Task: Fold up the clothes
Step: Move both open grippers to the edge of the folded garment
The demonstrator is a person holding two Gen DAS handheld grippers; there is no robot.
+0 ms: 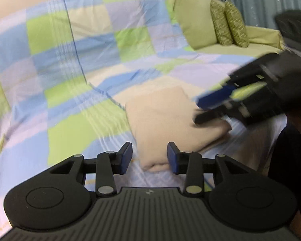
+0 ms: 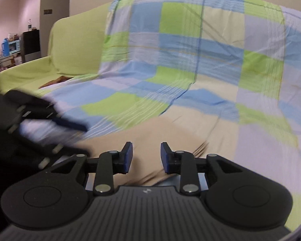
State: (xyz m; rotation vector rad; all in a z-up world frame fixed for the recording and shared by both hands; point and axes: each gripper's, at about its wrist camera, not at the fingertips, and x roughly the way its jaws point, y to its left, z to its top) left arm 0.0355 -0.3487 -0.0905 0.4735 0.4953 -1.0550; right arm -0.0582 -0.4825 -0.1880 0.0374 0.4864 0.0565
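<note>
A beige garment (image 1: 170,124) lies folded into a rough rectangle on the checked sheet (image 1: 70,70) that covers the sofa. My left gripper (image 1: 149,156) is open and empty, with its fingertips just above the garment's near edge. In the left wrist view the right gripper (image 1: 206,110) reaches in from the right, blurred, its lower finger resting on the garment's right side. In the right wrist view my right gripper (image 2: 146,156) is open over the beige garment (image 2: 160,136), nothing between the pads. The left gripper (image 2: 70,124) shows blurred at the left there.
Green cushions (image 1: 200,26) and two patterned pillows (image 1: 228,24) stand at the sofa's far right. The green sofa back and arm (image 2: 74,46) show at the left of the right wrist view. A shelf with clutter (image 2: 12,46) stands beyond it.
</note>
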